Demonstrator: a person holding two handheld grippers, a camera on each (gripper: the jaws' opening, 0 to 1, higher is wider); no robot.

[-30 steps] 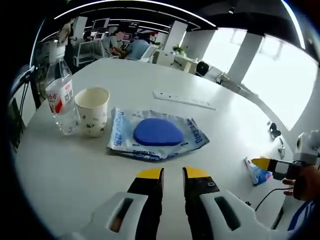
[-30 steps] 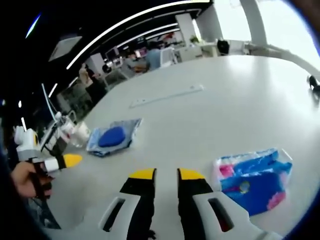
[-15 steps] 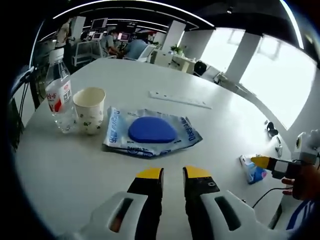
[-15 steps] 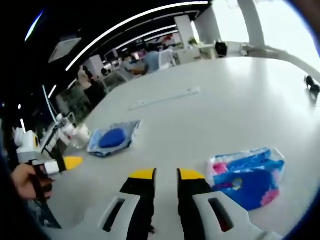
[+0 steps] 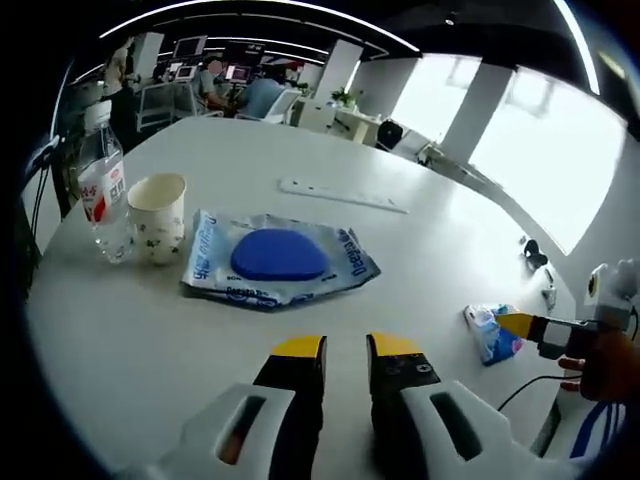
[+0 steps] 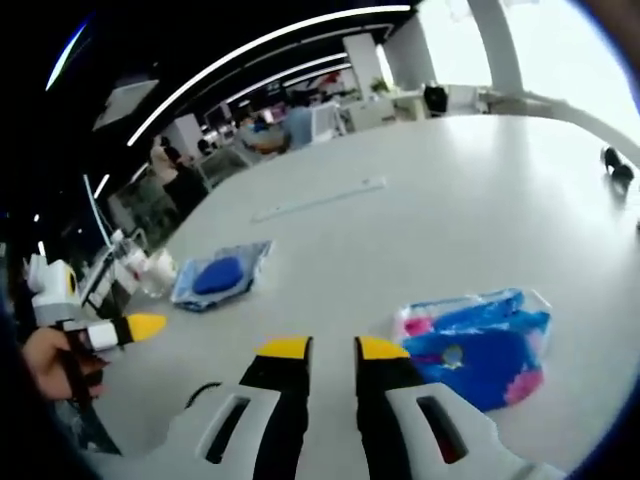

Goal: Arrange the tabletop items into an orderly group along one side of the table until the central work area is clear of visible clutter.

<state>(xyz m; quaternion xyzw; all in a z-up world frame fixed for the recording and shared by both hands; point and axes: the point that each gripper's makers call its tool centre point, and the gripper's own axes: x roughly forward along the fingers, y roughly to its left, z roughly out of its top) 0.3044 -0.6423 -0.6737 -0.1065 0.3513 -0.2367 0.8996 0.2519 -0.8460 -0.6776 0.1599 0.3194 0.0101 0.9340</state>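
Observation:
On the white table (image 5: 420,250), a clear water bottle (image 5: 100,190) and a paper cup (image 5: 156,217) stand together at the left. Beside them lies a blue wipes packet (image 5: 272,260), with a white ruler (image 5: 343,195) flat behind it. My left gripper (image 5: 343,347) is shut and holds nothing, a short way before the packet. A blue and pink tissue pack (image 6: 468,338) lies just right of my right gripper (image 6: 332,348), which is also shut and holds nothing. The tissue pack (image 5: 490,332) and the right gripper's yellow tip (image 5: 522,324) appear at the right of the left gripper view.
A small black object (image 5: 533,252) lies near the table's far right edge, and a black cable (image 5: 530,385) runs by the near edge. The left gripper (image 6: 130,328), in a hand, enters the right gripper view from the left. Desks and people fill the room behind.
Both views have drifted slightly with the hands, so the items sit a little further left. Nothing on the table has moved, and both grippers stay shut.

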